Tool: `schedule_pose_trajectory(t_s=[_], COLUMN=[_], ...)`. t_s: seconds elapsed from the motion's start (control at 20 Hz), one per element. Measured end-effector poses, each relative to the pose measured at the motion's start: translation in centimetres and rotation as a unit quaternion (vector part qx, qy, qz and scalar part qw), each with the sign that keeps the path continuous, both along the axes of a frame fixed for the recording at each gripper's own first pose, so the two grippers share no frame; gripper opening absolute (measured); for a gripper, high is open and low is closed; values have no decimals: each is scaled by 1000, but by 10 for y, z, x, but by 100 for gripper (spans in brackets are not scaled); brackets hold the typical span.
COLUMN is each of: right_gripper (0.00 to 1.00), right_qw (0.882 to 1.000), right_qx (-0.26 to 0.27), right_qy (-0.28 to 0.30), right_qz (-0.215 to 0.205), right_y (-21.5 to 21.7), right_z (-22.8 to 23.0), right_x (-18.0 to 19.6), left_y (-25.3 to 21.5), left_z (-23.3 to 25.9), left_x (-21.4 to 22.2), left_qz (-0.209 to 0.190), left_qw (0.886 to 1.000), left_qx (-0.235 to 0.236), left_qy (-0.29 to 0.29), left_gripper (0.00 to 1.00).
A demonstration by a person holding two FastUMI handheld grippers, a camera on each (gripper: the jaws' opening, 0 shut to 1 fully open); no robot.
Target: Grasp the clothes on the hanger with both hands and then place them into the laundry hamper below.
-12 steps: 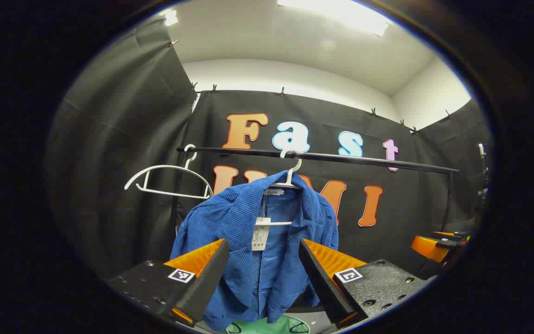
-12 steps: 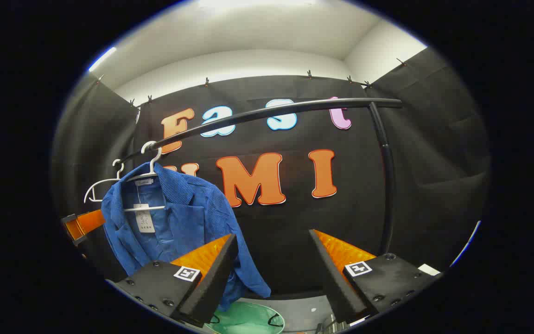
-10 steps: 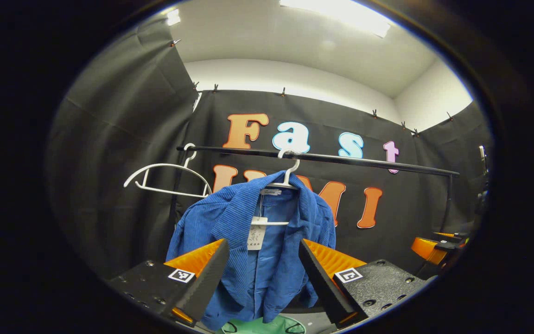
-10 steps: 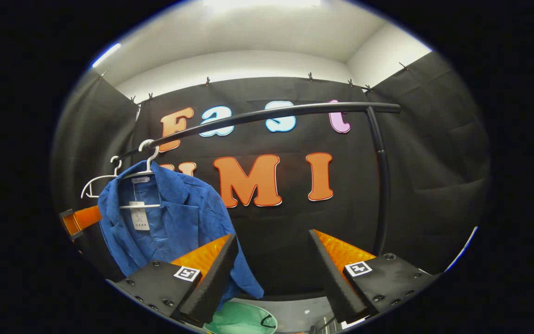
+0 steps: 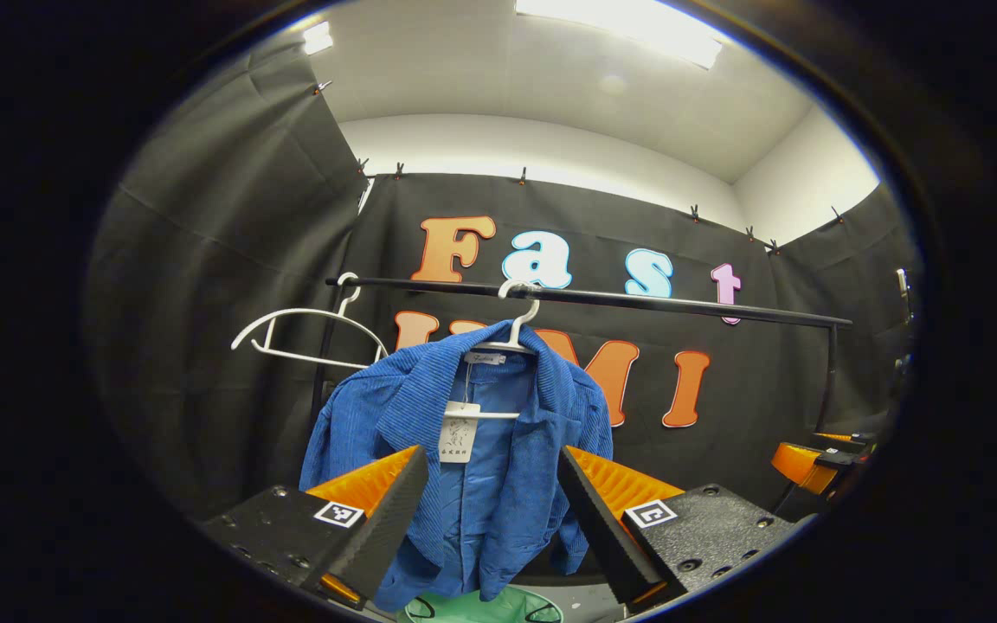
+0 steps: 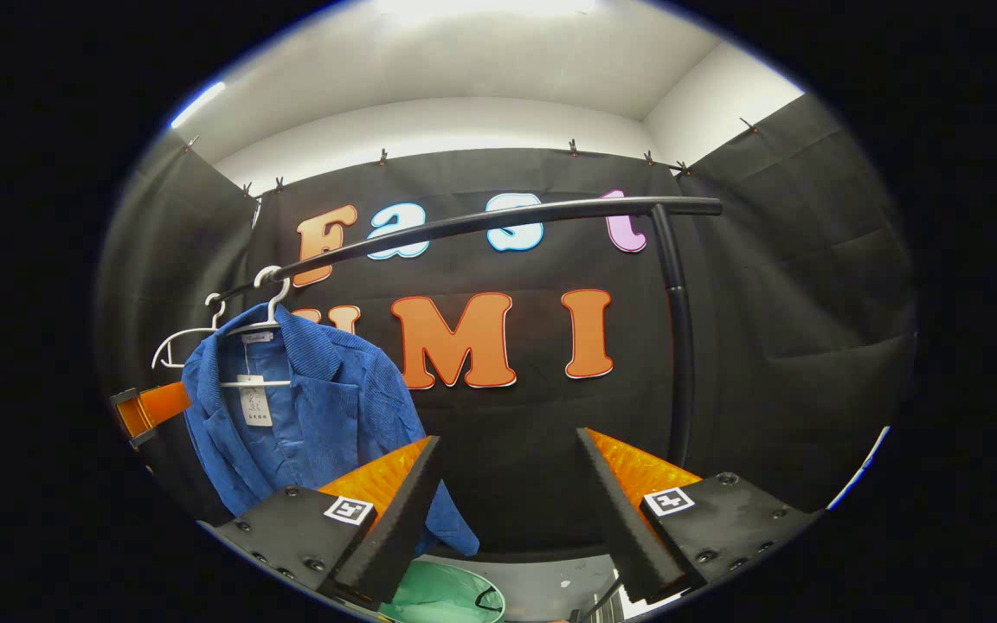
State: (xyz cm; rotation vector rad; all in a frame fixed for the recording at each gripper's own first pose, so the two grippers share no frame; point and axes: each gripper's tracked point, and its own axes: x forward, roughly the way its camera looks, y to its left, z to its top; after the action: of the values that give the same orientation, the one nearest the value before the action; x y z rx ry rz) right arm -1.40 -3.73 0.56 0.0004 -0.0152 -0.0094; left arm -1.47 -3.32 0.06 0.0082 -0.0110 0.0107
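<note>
Black cloth backs the rail [image 5: 637, 298] where our blue jacket [image 5: 464, 467] hangs; our left gripper [image 5: 490, 510] and right gripper [image 6: 507, 502] gape wide, holding nothing.

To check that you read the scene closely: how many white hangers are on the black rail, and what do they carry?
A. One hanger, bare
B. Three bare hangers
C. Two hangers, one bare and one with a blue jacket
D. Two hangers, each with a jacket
C: on the black rail, a bare white hanger hangs beside a second hanger that carries the blue jacket.
</note>
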Motion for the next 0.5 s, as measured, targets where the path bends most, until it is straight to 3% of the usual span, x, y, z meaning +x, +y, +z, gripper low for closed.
schedule_pose_trajectory(t_s=[0.5], right_gripper=[98], right_qw=[1000], right_qx=[11], right_qy=[16], right_qz=[18], right_y=[9], right_z=[-16], right_x=[10], left_y=[6], left_z=[-13], left_x=[0], left_qz=[19], left_qw=[1000], left_qx=[12], left_qy=[16], left_gripper=[95])
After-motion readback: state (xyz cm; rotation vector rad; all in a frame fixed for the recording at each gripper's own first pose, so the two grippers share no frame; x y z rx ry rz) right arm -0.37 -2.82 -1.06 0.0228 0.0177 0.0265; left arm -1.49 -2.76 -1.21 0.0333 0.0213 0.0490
